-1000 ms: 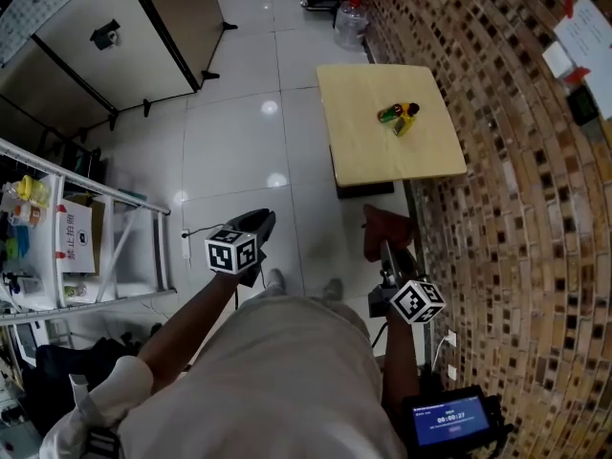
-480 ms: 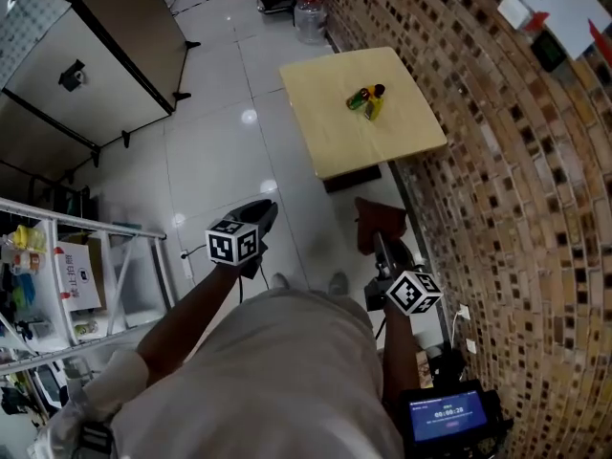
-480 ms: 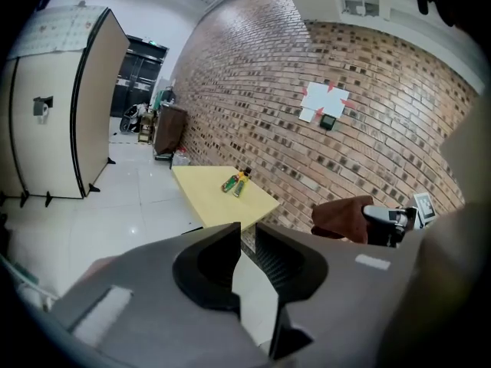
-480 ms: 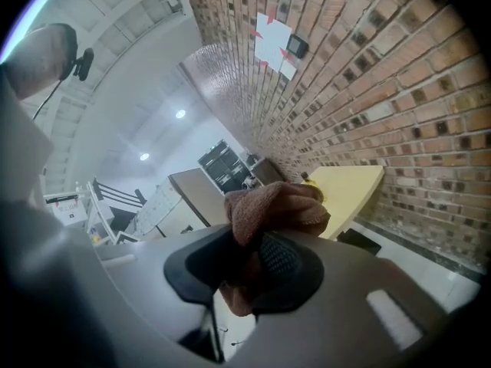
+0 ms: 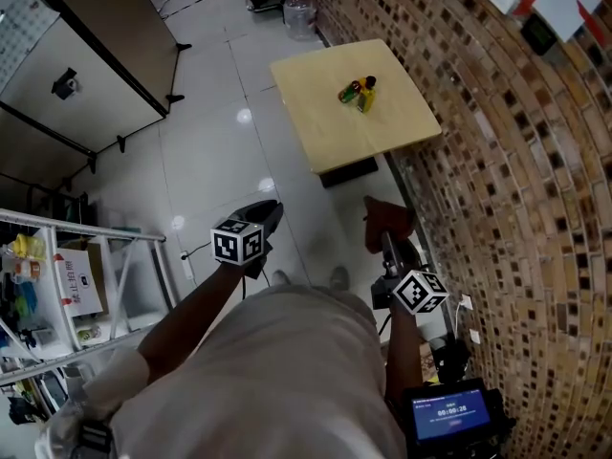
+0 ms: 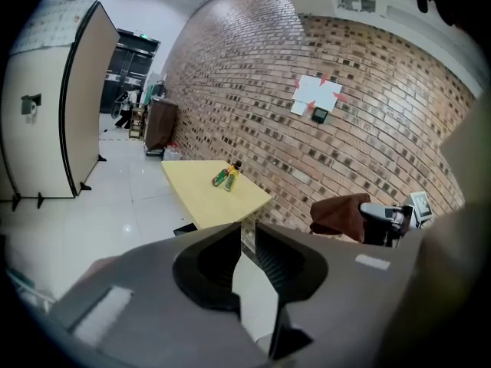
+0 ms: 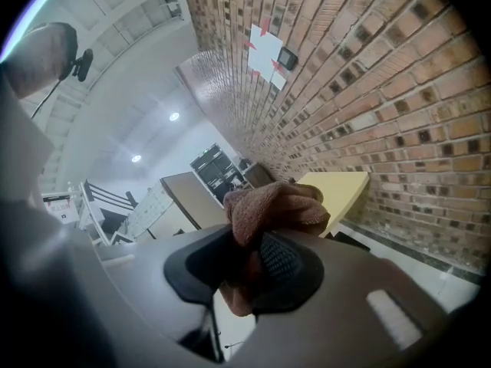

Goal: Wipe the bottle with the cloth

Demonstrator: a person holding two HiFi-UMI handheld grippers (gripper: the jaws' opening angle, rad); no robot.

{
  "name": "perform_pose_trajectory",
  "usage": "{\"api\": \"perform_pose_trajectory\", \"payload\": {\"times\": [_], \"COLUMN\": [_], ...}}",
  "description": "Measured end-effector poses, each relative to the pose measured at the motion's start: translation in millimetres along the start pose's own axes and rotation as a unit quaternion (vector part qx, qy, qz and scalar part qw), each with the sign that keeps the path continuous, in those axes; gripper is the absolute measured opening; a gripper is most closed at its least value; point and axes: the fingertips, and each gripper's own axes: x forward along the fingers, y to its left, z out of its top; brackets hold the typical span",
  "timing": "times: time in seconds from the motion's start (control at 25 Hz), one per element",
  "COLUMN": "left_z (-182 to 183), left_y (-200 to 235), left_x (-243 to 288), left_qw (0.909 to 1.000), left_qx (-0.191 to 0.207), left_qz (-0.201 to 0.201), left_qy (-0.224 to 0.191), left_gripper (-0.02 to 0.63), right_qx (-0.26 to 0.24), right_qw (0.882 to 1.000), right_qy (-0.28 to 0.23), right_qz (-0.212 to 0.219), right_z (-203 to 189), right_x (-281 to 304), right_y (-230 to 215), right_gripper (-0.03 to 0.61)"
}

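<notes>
Item one, cloth (image 7: 275,205): brown, bunched, clamped between the jaws of my right gripper (image 7: 253,263), with most of it bulging out past the tips. Item two, left gripper (image 6: 244,245): jaws drawn together on nothing, only a thin slit between them. Item three, bottle (image 5: 351,92): small, green, lying on its side on the yellow table (image 5: 330,132) next to the brick wall (image 5: 497,161). A yellow-toned item lies touching it or just beside it, too small for me to say what it is. Both grippers hang over the tiled floor (image 5: 220,113), well apart from the table. Status, as I judge it: cloth secured, so that part is done; bottle not reached, not held, not wiped. Remaining: close the gap to the table, take or steady the bottle with the empty left gripper, then rub the cloth over it.
</notes>
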Motion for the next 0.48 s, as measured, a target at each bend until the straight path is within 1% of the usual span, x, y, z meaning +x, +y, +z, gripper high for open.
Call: {"api": "perform_pose_trajectory", "payload": {"times": [0.24,0.48], "left_z": [-15,-23], "left_y": [-2,-13], "left_x": [-1,1], "left_qw": [0.9999,0.9998], "left_qx": [-0.006,-0.006], "left_qz": [0.003,0.0], "left_qy": [0.011,0.018], "left_gripper": [0.069,0.069], "right_qx": [-0.015,-0.021], "right_qw": [1.0,1.0], "right_qy": [0.005,0.007], "right_qz": [0.0,0.005], "right_z": [0,2], "right_x": [-3,-7], "right_y": [-1,-4], "right_gripper": [0.072,0.072]}}
